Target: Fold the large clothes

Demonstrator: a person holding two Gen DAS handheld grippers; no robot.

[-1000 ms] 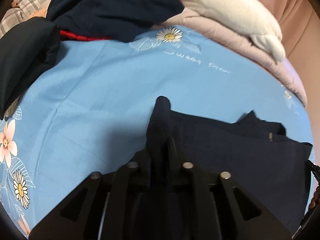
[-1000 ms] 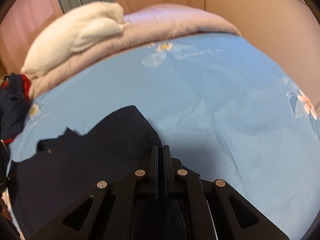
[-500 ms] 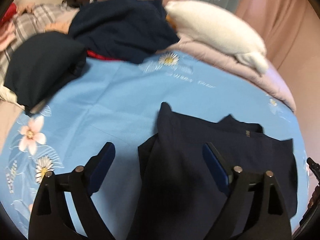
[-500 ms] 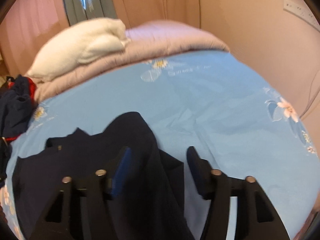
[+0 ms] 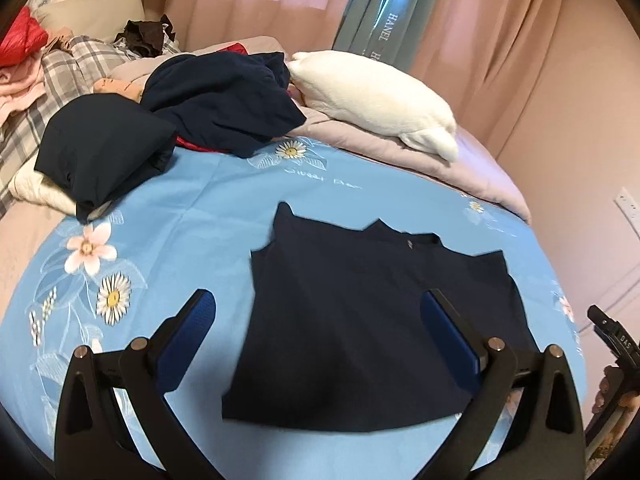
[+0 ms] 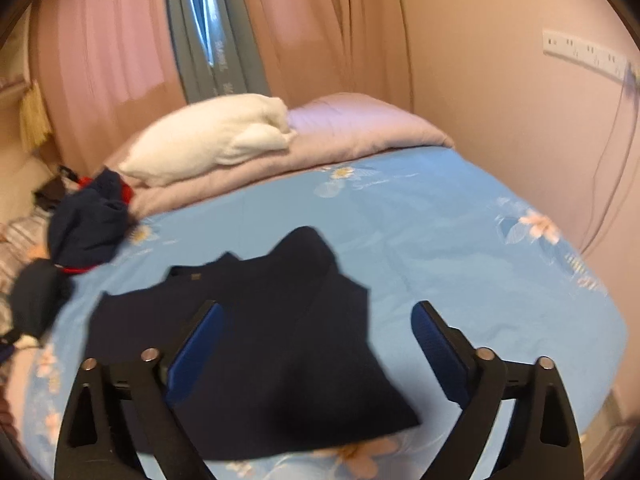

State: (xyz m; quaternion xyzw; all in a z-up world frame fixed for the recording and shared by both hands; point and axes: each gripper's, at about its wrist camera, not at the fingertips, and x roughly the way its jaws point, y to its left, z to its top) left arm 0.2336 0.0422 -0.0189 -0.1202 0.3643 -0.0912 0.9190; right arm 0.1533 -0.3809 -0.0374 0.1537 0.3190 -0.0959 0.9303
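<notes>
Since a second ago I've let go with both tongs and pulled them up and back; they were pinching the cloth, now it lies free. Left tongs (image 5: 320, 332) spread wide, empty. Ahead-left of them, a folded dark navy bundle (image 5: 100, 152) sits parked clear of the work area. The dark navy folded garment (image 5: 360, 320) lies flat on the light blue floral bedsheet (image 5: 180, 208), directly under and between both tongs. Right tongs (image 6: 316, 340) spread, empty. Edges look squared, probably ready for the next fold.

Right-wrist view blurred throughout; red garment (image 5: 192, 145) mostly buried beneath crumpled navy heap (image 5: 224, 100).
</notes>
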